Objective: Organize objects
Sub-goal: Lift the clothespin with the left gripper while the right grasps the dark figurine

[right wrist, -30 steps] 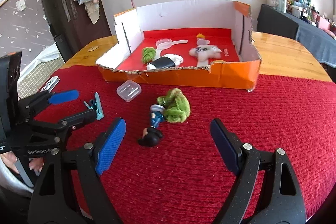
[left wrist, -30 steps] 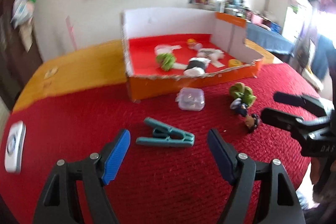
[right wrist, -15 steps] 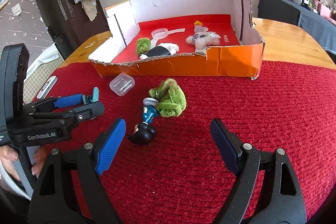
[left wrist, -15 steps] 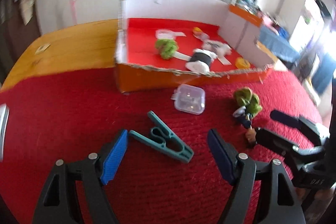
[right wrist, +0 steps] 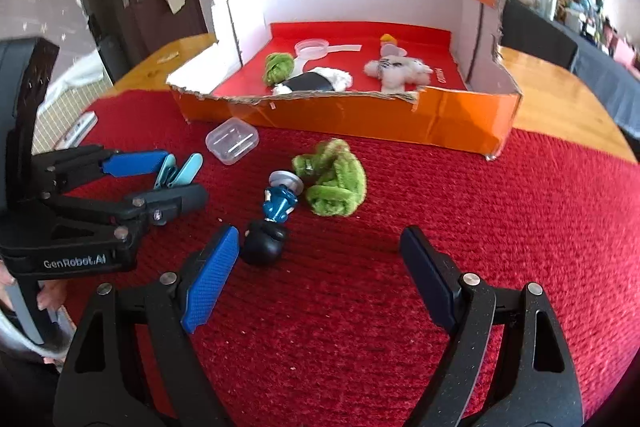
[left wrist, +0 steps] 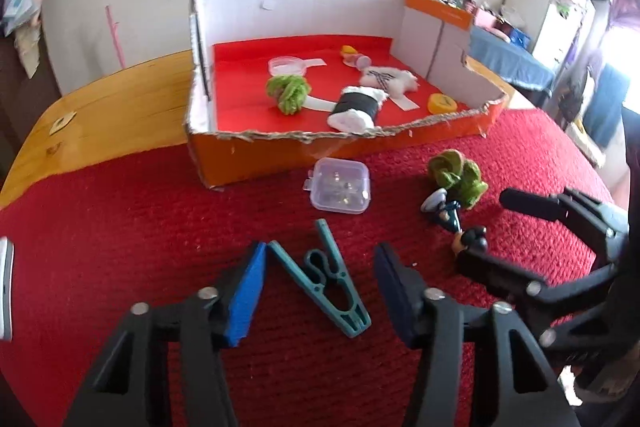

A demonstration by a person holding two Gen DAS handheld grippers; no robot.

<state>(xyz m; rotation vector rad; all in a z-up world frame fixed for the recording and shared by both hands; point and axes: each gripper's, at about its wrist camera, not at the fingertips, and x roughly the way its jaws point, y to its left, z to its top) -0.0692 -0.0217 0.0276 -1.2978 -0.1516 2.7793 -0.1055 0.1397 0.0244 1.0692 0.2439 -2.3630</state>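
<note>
Both grippers are the same build: chunky black plastic arms with silver screw heads and textured blue pads on the fingers (right wrist: 210,281). The left gripper (right wrist: 160,179) has "GenRobot.AI" printed in white on its body, with bare fingertips gripping underneath.

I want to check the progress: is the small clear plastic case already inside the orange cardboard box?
No, the clear plastic case lies on the red cloth just in front of the orange cardboard box.
</note>
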